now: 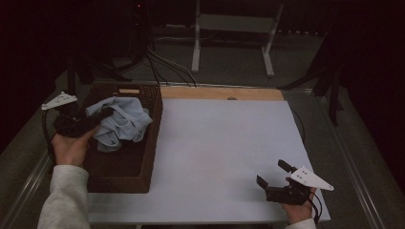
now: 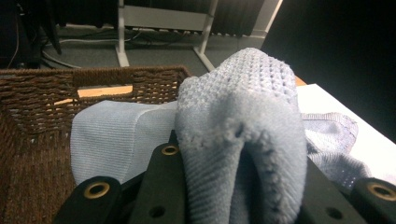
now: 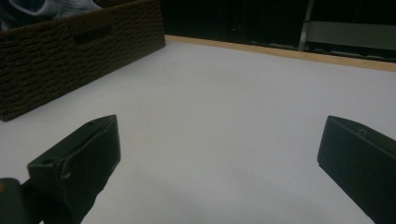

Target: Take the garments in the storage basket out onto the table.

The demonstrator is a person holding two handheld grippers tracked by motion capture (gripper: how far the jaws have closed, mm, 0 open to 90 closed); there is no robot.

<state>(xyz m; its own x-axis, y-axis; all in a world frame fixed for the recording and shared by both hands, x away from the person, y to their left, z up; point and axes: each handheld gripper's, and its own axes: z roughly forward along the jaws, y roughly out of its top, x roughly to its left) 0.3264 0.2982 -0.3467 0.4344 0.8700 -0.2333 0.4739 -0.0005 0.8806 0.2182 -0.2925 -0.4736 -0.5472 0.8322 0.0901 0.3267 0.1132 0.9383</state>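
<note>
A light blue knitted garment point(image 1: 119, 123) lies bunched in a dark brown wicker basket point(image 1: 143, 157) at the table's left. My left gripper point(image 1: 98, 118) reaches in over the basket's left side and is shut on a fold of the garment point(image 2: 243, 140), which bulges up between its jaws. At the table's near right corner my right gripper point(image 1: 273, 175) rests open just above the white sheet, with nothing between its fingers point(image 3: 88, 144).
A white sheet point(image 1: 219, 148) covers the table, with a wooden strip point(image 1: 222, 93) along its far edge. Behind the table are cables on the floor point(image 1: 157, 62) and a white metal frame point(image 1: 234, 28). The basket wall point(image 3: 60, 51) stands left of my right gripper.
</note>
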